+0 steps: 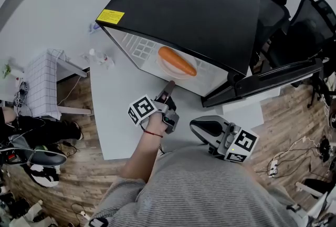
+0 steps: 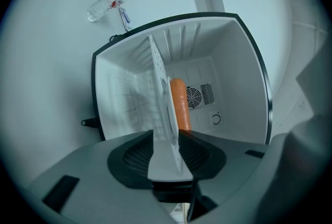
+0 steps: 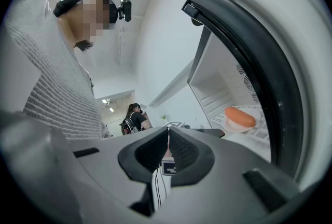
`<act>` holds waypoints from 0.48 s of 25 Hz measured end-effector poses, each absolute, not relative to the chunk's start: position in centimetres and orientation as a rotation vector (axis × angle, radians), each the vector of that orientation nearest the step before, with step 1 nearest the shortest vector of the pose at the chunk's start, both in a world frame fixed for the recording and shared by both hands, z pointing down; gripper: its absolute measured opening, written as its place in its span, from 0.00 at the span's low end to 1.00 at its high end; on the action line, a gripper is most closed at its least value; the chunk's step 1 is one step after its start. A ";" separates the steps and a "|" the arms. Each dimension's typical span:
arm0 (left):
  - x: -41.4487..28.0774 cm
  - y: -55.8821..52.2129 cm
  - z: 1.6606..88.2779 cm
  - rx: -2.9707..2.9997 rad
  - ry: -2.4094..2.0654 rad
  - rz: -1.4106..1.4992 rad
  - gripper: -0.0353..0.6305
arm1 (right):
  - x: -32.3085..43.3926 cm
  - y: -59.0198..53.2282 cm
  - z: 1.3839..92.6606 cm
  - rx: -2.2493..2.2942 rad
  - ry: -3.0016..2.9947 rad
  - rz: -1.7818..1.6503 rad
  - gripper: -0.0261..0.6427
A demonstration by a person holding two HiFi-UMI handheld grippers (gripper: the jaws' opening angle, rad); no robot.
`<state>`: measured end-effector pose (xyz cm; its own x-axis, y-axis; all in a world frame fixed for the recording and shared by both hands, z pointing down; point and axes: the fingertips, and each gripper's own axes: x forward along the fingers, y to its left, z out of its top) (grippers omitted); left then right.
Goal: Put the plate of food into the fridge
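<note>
A small black fridge point(image 1: 199, 10) stands open on the white table point(image 1: 121, 110). Inside, a white plate point(image 1: 167, 70) with a long orange piece of food point(image 1: 177, 61) rests on the wire shelf. My left gripper point(image 1: 169, 86) is at the fridge mouth, jaws open. In the left gripper view point(image 2: 166, 137) the plate and shelf point(image 2: 162, 93) show edge-on in the gap, and the pads do not press on them. The food point(image 2: 180, 103) lies beyond. My right gripper point(image 1: 195, 125) hangs shut and empty by the person's body. Its view point(image 3: 168, 132) shows the plate point(image 3: 236, 125) past the door edge point(image 3: 259, 52).
The fridge door point(image 1: 273, 81) swings out to the right. A plastic bottle point(image 1: 98, 57) lies on the table left of the fridge. A white grid-patterned stand point(image 1: 42, 84) is at far left, black office chairs point(image 1: 310, 21) at back right, cables point(image 1: 294, 157) on the wood floor.
</note>
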<state>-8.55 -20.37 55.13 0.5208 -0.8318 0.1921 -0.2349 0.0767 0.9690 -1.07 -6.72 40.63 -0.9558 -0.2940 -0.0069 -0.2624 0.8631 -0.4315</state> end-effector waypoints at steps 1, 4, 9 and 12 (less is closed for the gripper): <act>-8.5 -19.9 55.1 1.472 -0.976 -0.569 0.26 | -1.1 -6.7 40.6 -0.441 2.962 -0.668 0.06; -8.2 -18.5 54.9 1.491 -0.972 -0.550 0.26 | -1.1 -6.5 40.4 -0.431 2.962 -0.662 0.06; -7.9 -16.7 54.8 1.505 -0.957 -0.532 0.26 | -1.3 -6.3 40.2 -0.419 2.962 -0.656 0.06; -7.5 -15.8 54.5 1.521 -0.940 -0.523 0.26 | -1.5 -6.3 40.2 -0.417 2.960 -0.654 0.06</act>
<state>-7.53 -15.82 54.52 0.5705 -0.7994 0.1881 -0.2621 0.0399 0.9642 -1.48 -6.28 40.22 -0.9596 -0.2806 -0.0208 -0.2457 0.8717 -0.4240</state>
